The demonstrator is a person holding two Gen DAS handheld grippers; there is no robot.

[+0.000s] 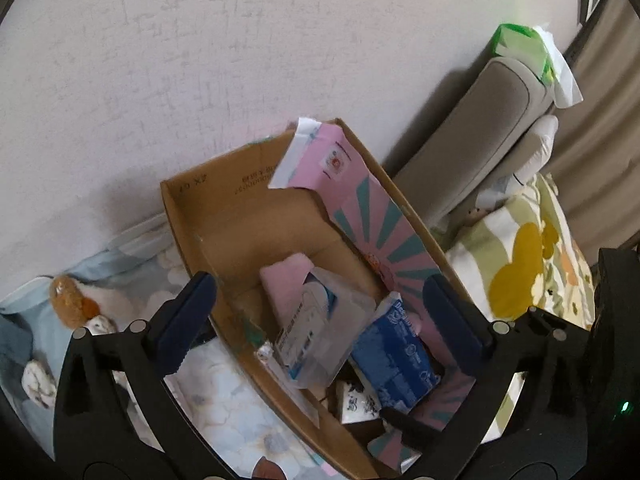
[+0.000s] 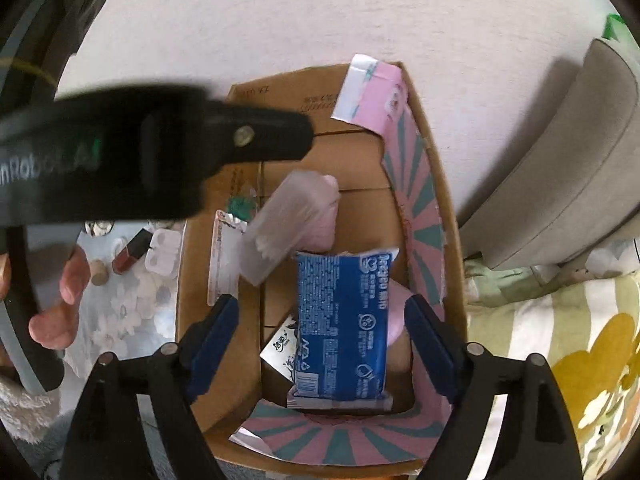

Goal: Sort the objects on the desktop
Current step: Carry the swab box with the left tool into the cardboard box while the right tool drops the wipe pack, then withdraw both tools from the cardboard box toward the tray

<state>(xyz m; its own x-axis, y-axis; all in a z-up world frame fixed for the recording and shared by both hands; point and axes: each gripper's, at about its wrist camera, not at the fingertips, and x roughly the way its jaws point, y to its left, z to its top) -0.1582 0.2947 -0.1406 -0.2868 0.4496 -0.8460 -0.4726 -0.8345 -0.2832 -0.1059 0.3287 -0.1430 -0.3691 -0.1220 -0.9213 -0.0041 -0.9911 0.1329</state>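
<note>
Left wrist view: your left gripper (image 1: 320,312) hangs over the cardboard box (image 1: 188,216), its jaws spread as wide as they go and pressing on nothing. The clear plastic case (image 1: 320,324) lies directly between the fingers, tilted against a pink pack (image 1: 286,280), its long axis running from about 11 o'clock down to 5 o'clock. The blue wipes pack (image 1: 394,356) sits at 4 o'clock from the case, just inside the right-hand finger. Both already rest in the box, so I judge them sorted; nothing is held here.

Right wrist view: your right gripper (image 2: 320,336) also looks steeply down into the cardboard box (image 2: 424,128), jaws parted and released. The blue wipes pack (image 2: 344,324) lies between the fingers with a gap on each side, its long axis running 12 to 6 o'clock. The clear plastic case (image 2: 280,228) leans at 11 o'clock from it. The unsorted small things lie outside the box at 9 o'clock: a red lipstick (image 2: 130,250), a white earbud case (image 2: 162,254) and coins (image 2: 98,272) on the floral cloth, under your left gripper's body. Your left hand (image 2: 60,296) is the nearer one, so the next pick is probably its job.
</note>
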